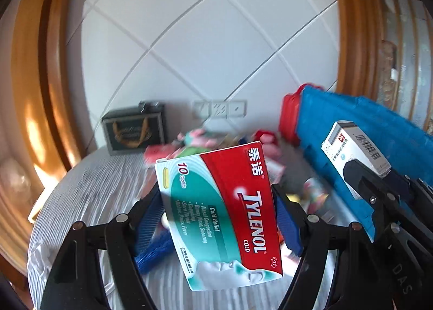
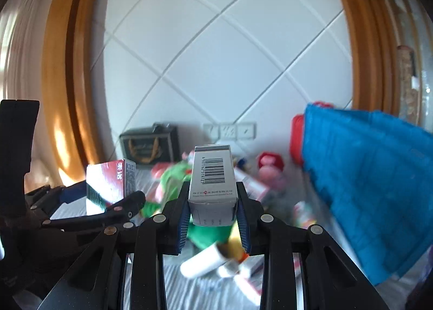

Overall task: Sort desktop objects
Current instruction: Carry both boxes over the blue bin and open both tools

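My left gripper (image 1: 217, 201) is shut on a red, green and white Tylenol box (image 1: 224, 215), pads pressing its two edges, and holds it above the table. The right gripper (image 2: 213, 196) is shut on a narrow grey and white medicine box (image 2: 212, 172) with a barcode on top, also lifted off the table. In the left wrist view the right gripper (image 1: 362, 182) and its grey box (image 1: 351, 144) show at the right. In the right wrist view the left gripper (image 2: 119, 201) and the Tylenol box (image 2: 108, 185) show at the left.
Below lies a table with a grey striped cloth (image 1: 94, 188), strewn with blurred things: a green plush toy (image 2: 173, 177), a pink toy (image 2: 270, 172), a white tube (image 2: 203, 261). A blue fabric container with a red rim (image 2: 365, 174) stands at the right. A black box (image 1: 135, 131) sits against the white wall.
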Demonstrator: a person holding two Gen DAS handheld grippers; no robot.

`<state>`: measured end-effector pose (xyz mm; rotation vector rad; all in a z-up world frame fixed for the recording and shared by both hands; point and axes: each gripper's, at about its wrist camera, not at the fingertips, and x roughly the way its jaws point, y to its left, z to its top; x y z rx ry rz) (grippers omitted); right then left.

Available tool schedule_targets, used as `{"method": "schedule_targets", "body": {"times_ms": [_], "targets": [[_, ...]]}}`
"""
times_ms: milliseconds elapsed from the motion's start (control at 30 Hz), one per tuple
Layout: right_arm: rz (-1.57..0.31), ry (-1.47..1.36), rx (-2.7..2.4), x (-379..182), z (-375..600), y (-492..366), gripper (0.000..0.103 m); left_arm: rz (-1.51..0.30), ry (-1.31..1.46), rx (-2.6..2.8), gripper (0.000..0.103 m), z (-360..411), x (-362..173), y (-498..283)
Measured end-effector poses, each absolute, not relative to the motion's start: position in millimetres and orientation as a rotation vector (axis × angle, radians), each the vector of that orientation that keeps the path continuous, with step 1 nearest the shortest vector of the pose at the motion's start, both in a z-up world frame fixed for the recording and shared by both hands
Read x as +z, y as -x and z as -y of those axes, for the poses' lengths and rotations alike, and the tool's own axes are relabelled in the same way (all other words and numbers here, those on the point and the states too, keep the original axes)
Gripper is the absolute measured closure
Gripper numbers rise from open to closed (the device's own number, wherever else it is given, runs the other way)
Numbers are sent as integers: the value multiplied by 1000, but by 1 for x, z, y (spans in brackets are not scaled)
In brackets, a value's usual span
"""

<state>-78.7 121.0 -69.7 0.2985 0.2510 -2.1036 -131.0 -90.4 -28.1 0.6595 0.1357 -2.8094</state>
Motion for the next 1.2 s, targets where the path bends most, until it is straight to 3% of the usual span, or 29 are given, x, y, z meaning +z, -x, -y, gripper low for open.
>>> {"method": "schedule_targets", "body": {"times_ms": [467,767,967,1200], "targets": [[-109,-130,-2305,46,-287,235,73,-125,-454,-3006,27,-139,63,210],[-334,-254,-2332,124,-365,430,73,-249,-893,-3001,27,-283,106,358],[-415,-629,-2234,101,-343,553,73,-225,-1361,-2815,27,-327,53,458],[-499,-1147,-2017,12,-301,637,73,-315,-1822,-2547,27,-326,-39,502]]}}
